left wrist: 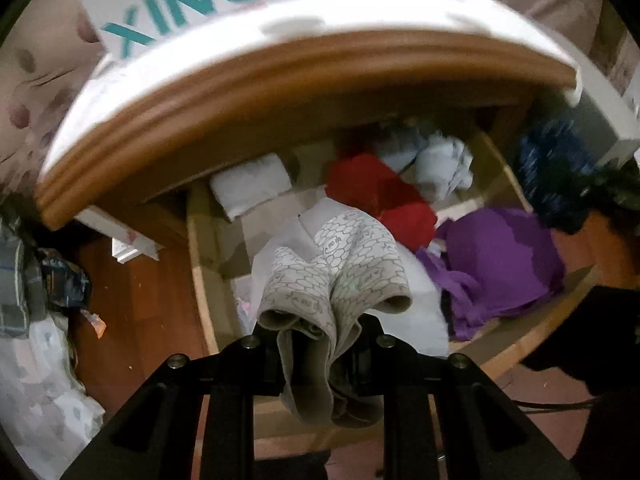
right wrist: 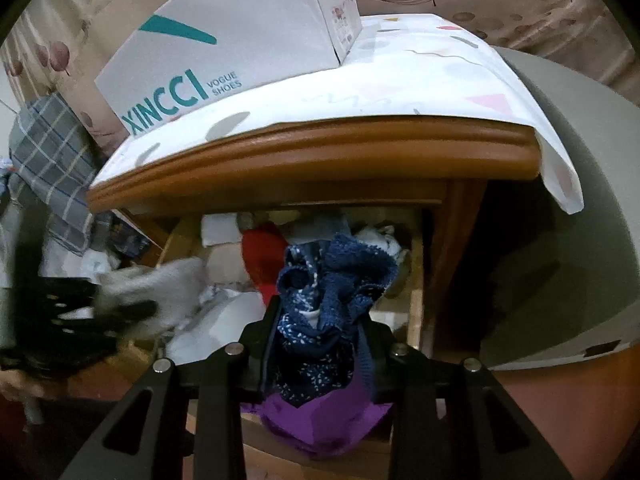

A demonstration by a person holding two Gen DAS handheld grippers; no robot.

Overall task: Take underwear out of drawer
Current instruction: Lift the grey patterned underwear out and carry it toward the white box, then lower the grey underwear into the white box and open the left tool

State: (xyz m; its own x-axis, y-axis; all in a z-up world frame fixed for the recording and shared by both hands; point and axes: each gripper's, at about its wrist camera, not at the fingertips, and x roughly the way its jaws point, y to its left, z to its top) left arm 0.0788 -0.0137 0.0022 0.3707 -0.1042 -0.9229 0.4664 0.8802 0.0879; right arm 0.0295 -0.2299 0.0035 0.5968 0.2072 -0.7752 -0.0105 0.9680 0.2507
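Note:
The open wooden drawer (left wrist: 200, 264) under the nightstand top holds red (left wrist: 380, 196), purple (left wrist: 504, 264), pale blue (left wrist: 440, 164) and white (left wrist: 252, 184) garments. My left gripper (left wrist: 324, 336) is shut on grey patterned underwear (left wrist: 340, 276) and holds it above the drawer's front. My right gripper (right wrist: 320, 320) is shut on dark blue speckled underwear (right wrist: 332, 280), lifted over the purple garment (right wrist: 320, 420). The left gripper shows blurred in the right wrist view (right wrist: 72, 320) with the grey underwear (right wrist: 160, 284).
The nightstand top (right wrist: 312, 148) carries a white cloth (right wrist: 420, 76) and a XINCCI shoe box (right wrist: 224, 48). A checked cloth (right wrist: 52, 152) lies at the left. Red-brown wood floor (left wrist: 136, 304) lies beside the drawer. A grey rounded object (right wrist: 580, 240) stands at the right.

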